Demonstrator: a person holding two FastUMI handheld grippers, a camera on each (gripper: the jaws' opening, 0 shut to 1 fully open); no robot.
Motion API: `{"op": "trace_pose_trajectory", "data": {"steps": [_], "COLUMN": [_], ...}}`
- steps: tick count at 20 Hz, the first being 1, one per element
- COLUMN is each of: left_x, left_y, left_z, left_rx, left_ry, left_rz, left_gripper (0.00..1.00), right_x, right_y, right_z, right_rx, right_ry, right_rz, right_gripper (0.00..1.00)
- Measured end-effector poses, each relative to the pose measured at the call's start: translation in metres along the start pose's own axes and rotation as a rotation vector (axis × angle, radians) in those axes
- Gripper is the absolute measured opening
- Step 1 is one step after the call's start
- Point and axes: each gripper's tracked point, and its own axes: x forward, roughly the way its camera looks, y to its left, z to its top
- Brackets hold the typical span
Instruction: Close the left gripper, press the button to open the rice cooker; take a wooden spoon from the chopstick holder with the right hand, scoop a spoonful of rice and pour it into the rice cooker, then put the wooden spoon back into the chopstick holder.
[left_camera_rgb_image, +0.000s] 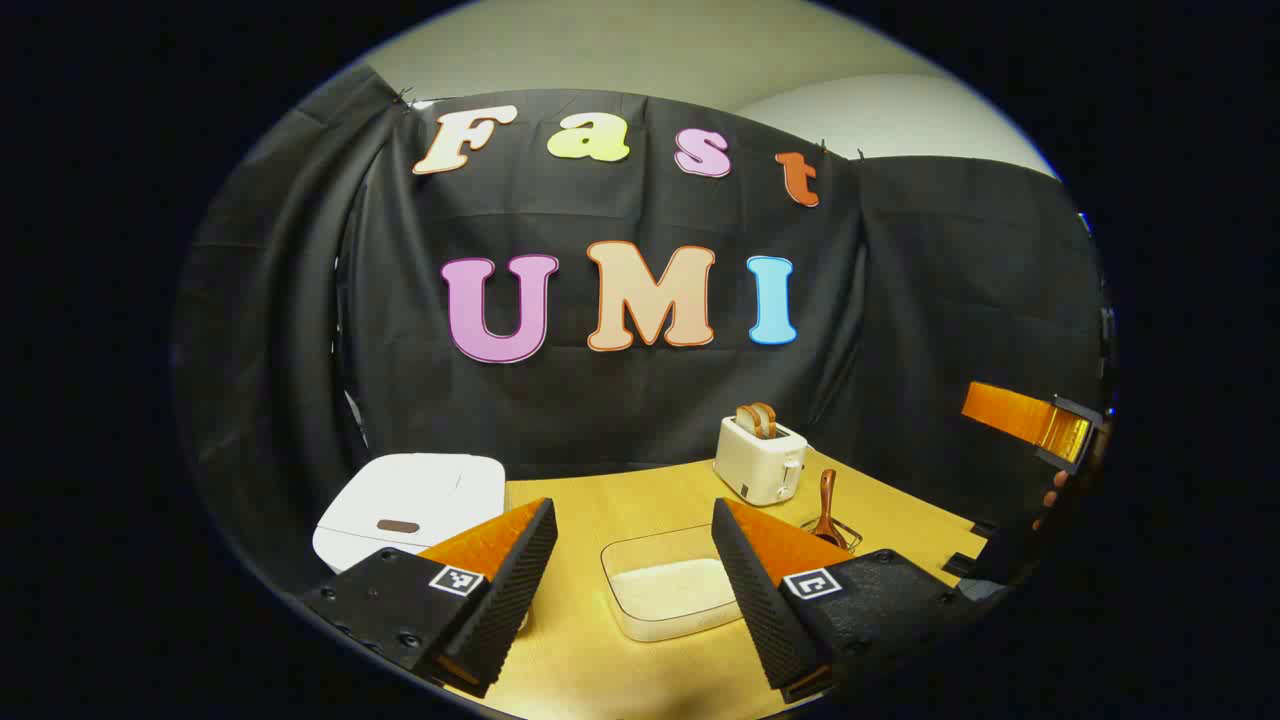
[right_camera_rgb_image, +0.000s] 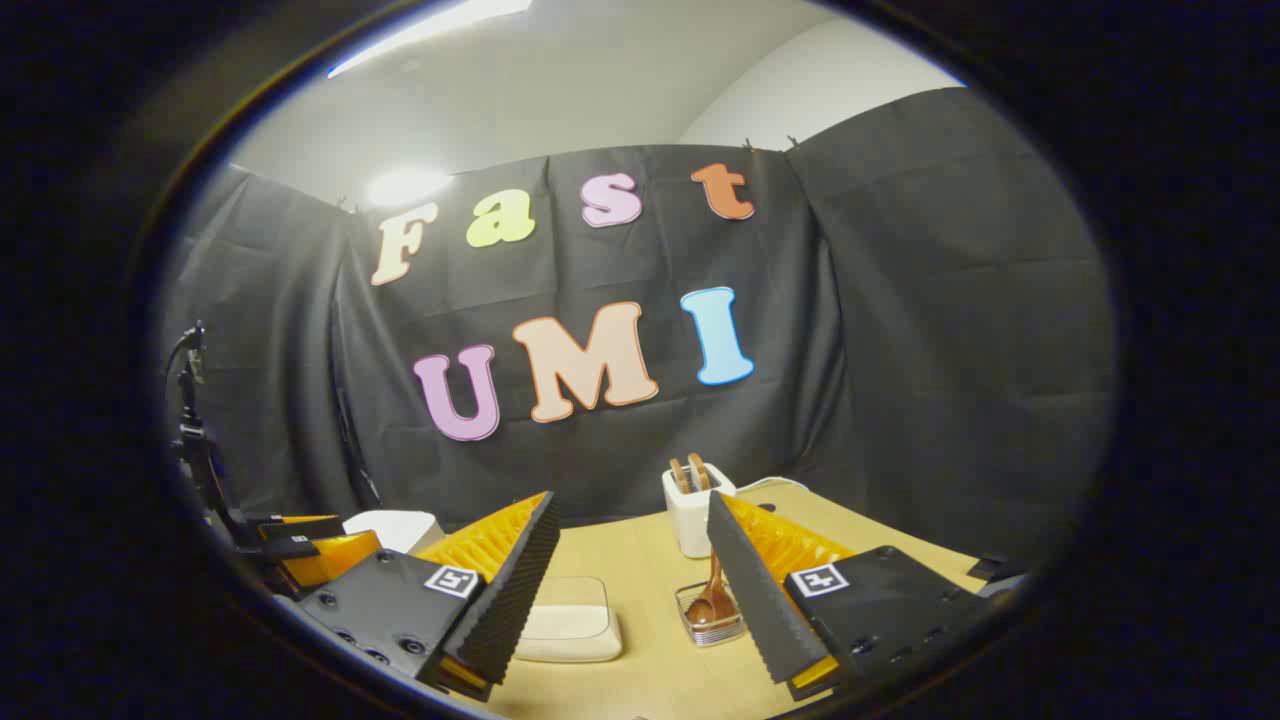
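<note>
The white rice cooker (left_camera_rgb_image: 410, 505) sits at the left of the table with its lid down; its corner (right_camera_rgb_image: 395, 528) peeks out behind my fingers in the right gripper view. A wooden spoon (left_camera_rgb_image: 826, 505) (right_camera_rgb_image: 714, 597) stands in the small chopstick holder (left_camera_rgb_image: 838, 535) (right_camera_rgb_image: 708, 620). A clear container of rice (left_camera_rgb_image: 668, 590) (right_camera_rgb_image: 570, 620) lies mid-table. My left gripper (left_camera_rgb_image: 632, 512) is open above the table's front, with the rice container seen between its fingers. My right gripper (right_camera_rgb_image: 630, 500) is open too, a short way back from the holder.
A white toaster (left_camera_rgb_image: 760, 460) (right_camera_rgb_image: 697, 512) holding two bread slices stands at the back, behind the holder. The yellow tabletop (left_camera_rgb_image: 620, 500) runs to the black cloth wall. In the left gripper view the other gripper (left_camera_rgb_image: 1030, 420) and the hand holding it (left_camera_rgb_image: 1050, 500) show at far right.
</note>
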Motion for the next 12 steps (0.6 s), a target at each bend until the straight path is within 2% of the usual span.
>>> {"op": "trace_pose_trajectory", "data": {"steps": [5, 6, 7, 12], "left_x": [0.005, 0.005, 0.005, 0.006], "left_y": [-0.011, -0.011, -0.011, -0.014], "left_z": [0.001, 0.001, 0.002, 0.004], "left_rx": [-0.035, -0.038, -0.042, -0.064], "left_ry": [0.005, 0.004, 0.003, -0.005], "left_rz": [0.009, 0.016, 0.023, 0.054], "left_gripper": [0.92, 0.88, 0.92, 0.92], "right_x": [0.003, 0.003, 0.003, 0.006], "right_y": [-0.010, -0.012, -0.012, -0.020], "right_z": [0.004, 0.005, 0.006, 0.005], "right_rx": [-0.012, -0.013, -0.012, -0.032], "right_ry": [0.000, -0.001, 0.000, 0.001], "right_rz": [0.015, 0.018, 0.023, 0.034], "right_gripper": [0.99, 0.99, 0.99, 0.99]}}
